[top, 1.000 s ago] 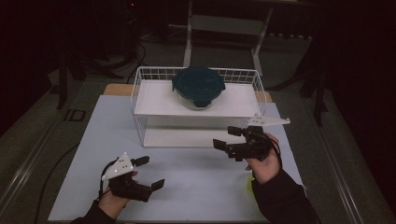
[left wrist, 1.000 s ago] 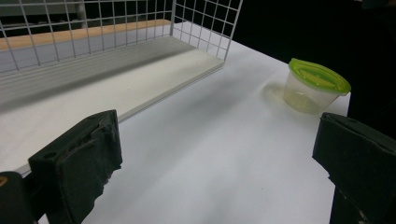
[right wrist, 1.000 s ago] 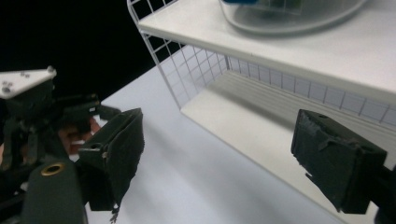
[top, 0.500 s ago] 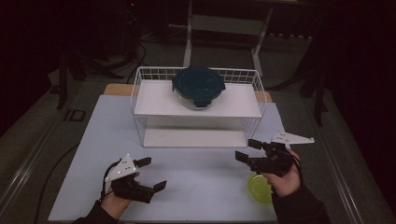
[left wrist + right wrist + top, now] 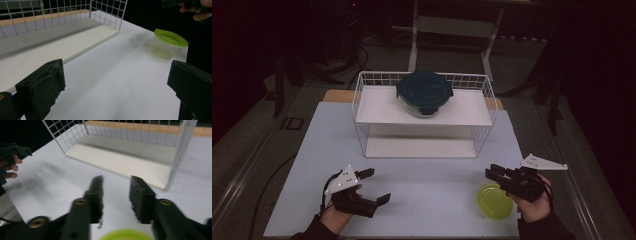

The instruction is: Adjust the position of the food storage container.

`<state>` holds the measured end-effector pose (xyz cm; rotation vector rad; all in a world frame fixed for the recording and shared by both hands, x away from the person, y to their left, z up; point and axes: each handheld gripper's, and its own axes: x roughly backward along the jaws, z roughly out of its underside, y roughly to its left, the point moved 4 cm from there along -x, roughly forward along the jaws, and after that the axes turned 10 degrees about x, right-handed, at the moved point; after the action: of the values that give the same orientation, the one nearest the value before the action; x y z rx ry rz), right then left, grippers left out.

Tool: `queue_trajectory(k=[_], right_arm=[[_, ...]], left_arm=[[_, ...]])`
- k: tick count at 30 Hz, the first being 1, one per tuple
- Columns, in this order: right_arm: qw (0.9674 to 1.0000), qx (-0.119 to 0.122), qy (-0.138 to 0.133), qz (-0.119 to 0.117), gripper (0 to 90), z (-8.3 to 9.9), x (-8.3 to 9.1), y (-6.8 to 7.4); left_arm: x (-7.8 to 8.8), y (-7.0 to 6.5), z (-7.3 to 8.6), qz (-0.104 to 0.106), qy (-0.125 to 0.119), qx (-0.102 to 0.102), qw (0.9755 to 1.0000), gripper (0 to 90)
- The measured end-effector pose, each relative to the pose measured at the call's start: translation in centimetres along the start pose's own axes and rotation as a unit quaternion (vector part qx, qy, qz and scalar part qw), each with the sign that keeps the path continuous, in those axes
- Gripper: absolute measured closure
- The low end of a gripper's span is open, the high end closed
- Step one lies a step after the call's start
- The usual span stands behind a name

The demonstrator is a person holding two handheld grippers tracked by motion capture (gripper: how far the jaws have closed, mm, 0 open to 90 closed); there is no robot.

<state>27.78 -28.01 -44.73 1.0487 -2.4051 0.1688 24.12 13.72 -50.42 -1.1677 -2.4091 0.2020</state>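
Note:
A small clear container with a lime-green lid stands near the table's front right edge, also in the left gripper view. My right gripper hovers just above and behind it. Its jaws have just been closing, a gap still shows between them, and nothing is in it; the green lid peeks in below them. My left gripper rests at the front left, open wide and empty. A dark teal lidded bowl sits on the top shelf of the white wire rack.
The rack's lower shelf is bare, its front edge facing both grippers. The white tabletop lies open between the two hands. Dark floor and stand legs surround the table.
My right gripper moved from in front of the rack toward the front right edge and sank, and its jaws narrowed. The green-lidded container came into view beneath it. The left gripper stayed put.

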Motion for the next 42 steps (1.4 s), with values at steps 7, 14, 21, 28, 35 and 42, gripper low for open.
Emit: queue_trajectory(k=[7,14,21,28,35,42], right_arm=[[0.9996,-0.018,0.015,0.014,83.4,2.4,1.3,-1.1],[0.9982,-0.040,0.027,0.035,89.9,5.1,2.7,-2.2],[0.9953,-0.066,0.042,0.057,90.0,7.8,4.1,-3.3],[0.9918,-0.092,0.060,0.066,90.0,10.4,4.5,-3.7],[0.9888,-0.103,0.095,0.052,90.0,12.8,3.2,-3.1],[0.9880,-0.103,0.110,0.032,90.0,13.3,1.9,-2.4]], left_arm=[[0.0,0.0,0.1,-0.001,0.002,0.001,1.0000,0.8],[-0.1,0.0,0.0,0.001,0.002,0.000,1.0000,0.8],[-0.1,0.0,0.0,0.000,0.002,0.000,1.0000,0.8],[0.0,0.0,0.0,0.001,0.000,-0.002,1.0000,0.8],[0.0,0.0,0.0,0.000,0.001,-0.002,1.0000,0.8],[0.1,0.1,0.0,-0.001,0.000,-0.001,1.0000,0.8]])
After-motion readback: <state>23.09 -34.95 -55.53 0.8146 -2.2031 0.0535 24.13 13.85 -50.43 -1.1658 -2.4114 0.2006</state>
